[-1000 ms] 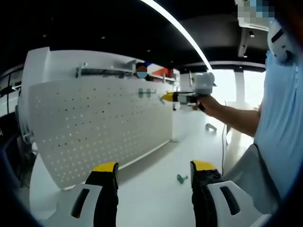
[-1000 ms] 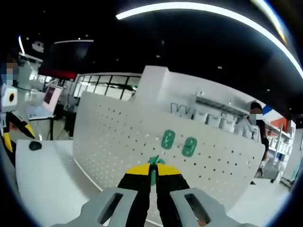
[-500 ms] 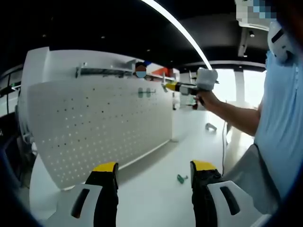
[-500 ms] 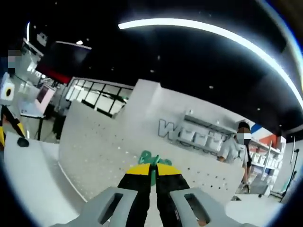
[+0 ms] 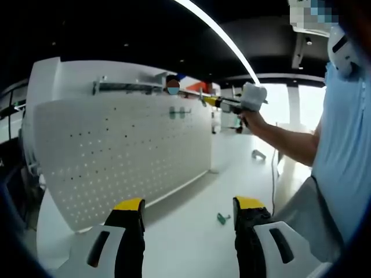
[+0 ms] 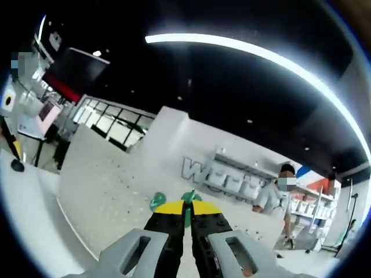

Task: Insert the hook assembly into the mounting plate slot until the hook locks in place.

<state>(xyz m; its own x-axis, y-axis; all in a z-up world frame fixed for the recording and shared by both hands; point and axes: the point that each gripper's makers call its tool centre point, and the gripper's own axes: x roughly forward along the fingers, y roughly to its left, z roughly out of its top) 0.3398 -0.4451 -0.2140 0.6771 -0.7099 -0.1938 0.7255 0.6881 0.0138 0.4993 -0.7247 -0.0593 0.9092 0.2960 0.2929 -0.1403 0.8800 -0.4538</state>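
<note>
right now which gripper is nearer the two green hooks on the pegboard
Right. The right gripper is up beside the green hooks near the pegboard's top edge; the left gripper sits low, well back.

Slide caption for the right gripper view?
Right gripper shut on a green hook, near the white pegboard's top edge.

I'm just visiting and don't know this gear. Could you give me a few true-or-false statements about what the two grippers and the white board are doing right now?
1. The right gripper pinches a green hook. True.
2. The left gripper holds a hook. False: its jaws stand apart, empty.
3. Two green hooks already sit on the pegboard. True.
4. A green piece lies on the table. True.
5. The pegboard lies flat. False: it stands upright.
</note>
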